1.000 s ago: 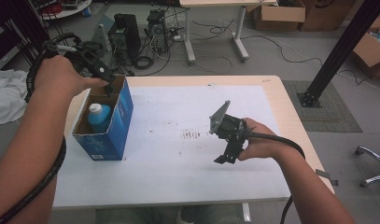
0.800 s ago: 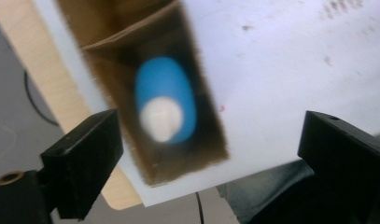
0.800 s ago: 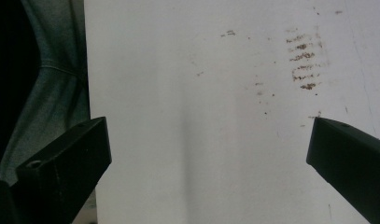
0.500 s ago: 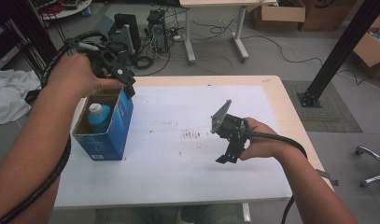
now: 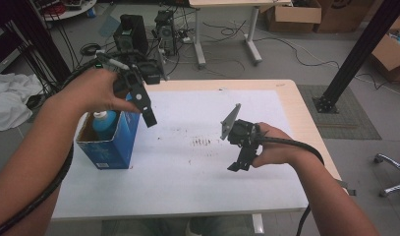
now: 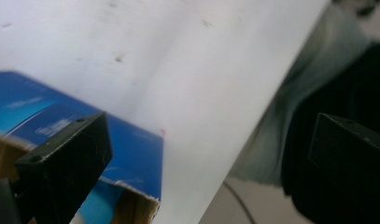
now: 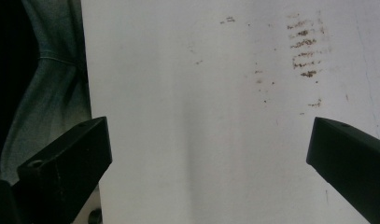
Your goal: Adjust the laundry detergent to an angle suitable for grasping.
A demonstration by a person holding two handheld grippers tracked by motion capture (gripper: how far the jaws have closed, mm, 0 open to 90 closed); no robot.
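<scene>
A blue cardboard box (image 5: 111,147) stands open at the table's left, with a blue bottle (image 5: 104,123) upright inside it. My left gripper (image 5: 144,110) hangs just right of the box's top edge, over the white table (image 5: 187,187). Its jaws have just been opening and stand wide, with nothing between them. In the left gripper view the gripper (image 6: 206,172) looks down past the box's blue side (image 6: 131,154) and torn rim. My right gripper (image 5: 241,164) rests low over the table's middle right. Its jaws (image 7: 206,168) are open over bare tabletop.
Brown smudges (image 5: 202,142) mark the table's middle. Beyond the far edge, computer towers (image 5: 131,29) and cables sit on the floor. A white cloth (image 5: 11,98) lies at the left and a black post (image 5: 359,54) rises at the right. Trouser fabric (image 7: 52,88) shows past the near edge.
My left hand has swung from above the box's far end to the right and nearer, so its gripper now hangs beside the box. The right hand has stayed put.
</scene>
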